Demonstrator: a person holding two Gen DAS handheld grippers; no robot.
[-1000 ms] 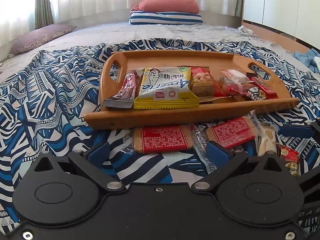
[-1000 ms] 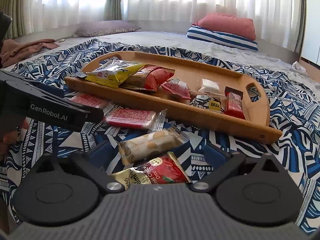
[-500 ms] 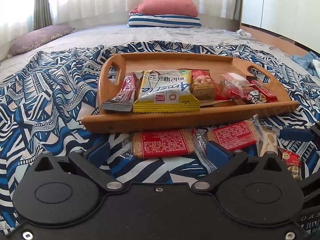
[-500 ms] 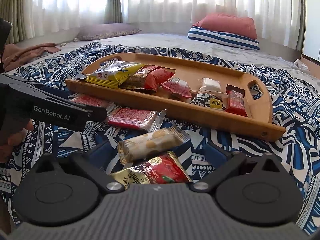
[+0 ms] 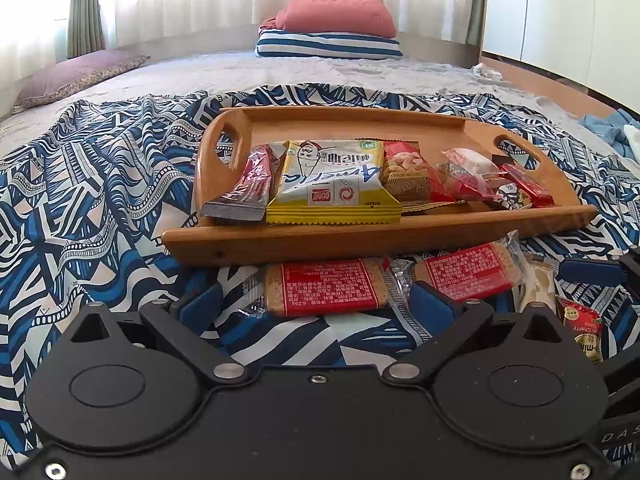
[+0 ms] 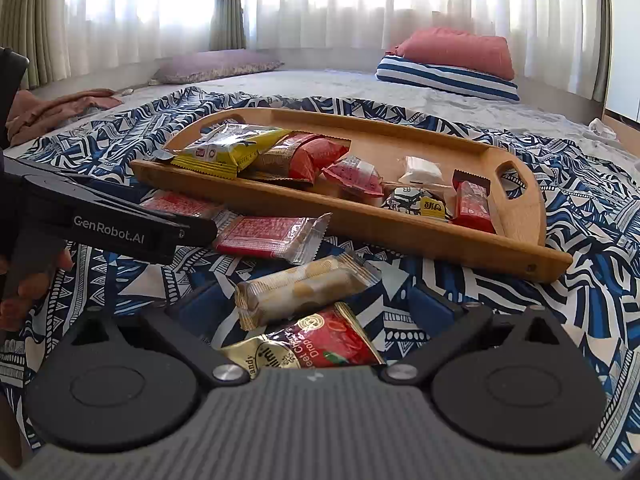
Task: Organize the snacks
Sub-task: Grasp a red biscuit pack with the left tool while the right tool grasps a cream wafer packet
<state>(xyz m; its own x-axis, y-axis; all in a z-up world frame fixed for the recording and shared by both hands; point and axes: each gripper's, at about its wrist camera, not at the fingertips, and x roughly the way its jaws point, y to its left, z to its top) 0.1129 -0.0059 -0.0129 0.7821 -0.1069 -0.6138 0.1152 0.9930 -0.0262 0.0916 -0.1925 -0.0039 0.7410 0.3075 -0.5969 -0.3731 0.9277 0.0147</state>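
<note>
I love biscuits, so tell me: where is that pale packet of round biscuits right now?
The biscuit packet lies on the patterned blanket in front of the wooden tray, between the right gripper's open fingers, just beyond the cherry drop sachet.

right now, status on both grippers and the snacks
Left gripper open around a red-label cracker pack. Right gripper open around a biscuit pack. Four packs off the wooden tray. Nothing blocking.
</note>
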